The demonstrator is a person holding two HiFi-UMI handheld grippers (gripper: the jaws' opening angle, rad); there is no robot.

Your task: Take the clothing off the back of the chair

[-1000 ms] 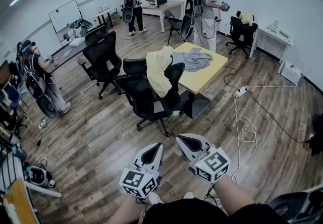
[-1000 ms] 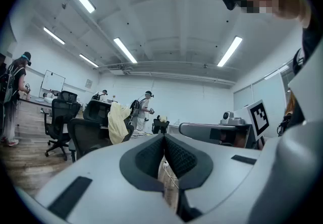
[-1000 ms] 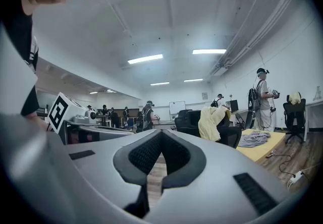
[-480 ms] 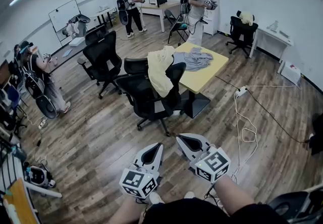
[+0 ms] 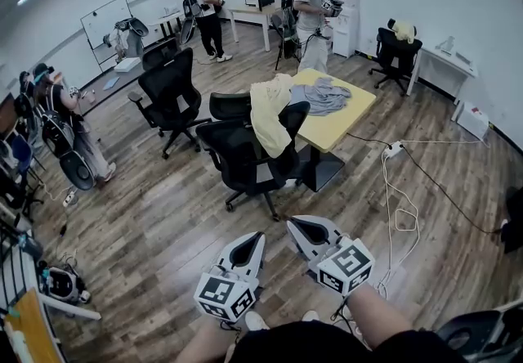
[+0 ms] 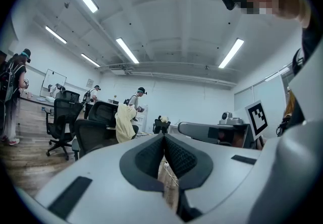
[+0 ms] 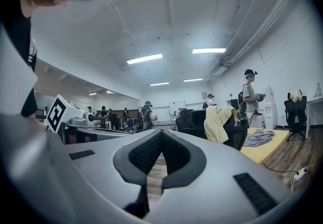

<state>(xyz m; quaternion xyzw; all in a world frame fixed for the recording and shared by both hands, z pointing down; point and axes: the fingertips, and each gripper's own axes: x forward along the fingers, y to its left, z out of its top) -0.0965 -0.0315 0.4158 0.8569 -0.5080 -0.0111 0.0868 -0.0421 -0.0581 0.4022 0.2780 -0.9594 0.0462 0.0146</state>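
A pale yellow garment [image 5: 270,114] hangs over the back of a black office chair [image 5: 242,159] in the middle of the room, beside a yellow table. The garment [image 6: 123,122] also shows small and far off in the left gripper view, and the garment [image 7: 217,122] again in the right gripper view, draped on the chair [image 7: 237,136]. My left gripper [image 5: 256,236] and right gripper [image 5: 292,226] are held side by side at the bottom of the head view, pointing level toward the chair and well short of it. Both are shut with nothing between the jaws.
A grey garment [image 5: 323,95] lies on the yellow table [image 5: 345,120]. Two more black chairs [image 5: 170,93] stand to the left. People stand at the far desks [image 5: 310,2] and by the left wall [image 5: 55,118]. A power strip and white cables [image 5: 394,150] lie on the wood floor to the right.
The chair and table have come slightly nearer in the head view. The two standing people at the back have walked leftward. Both grippers keep their pose, still shut.
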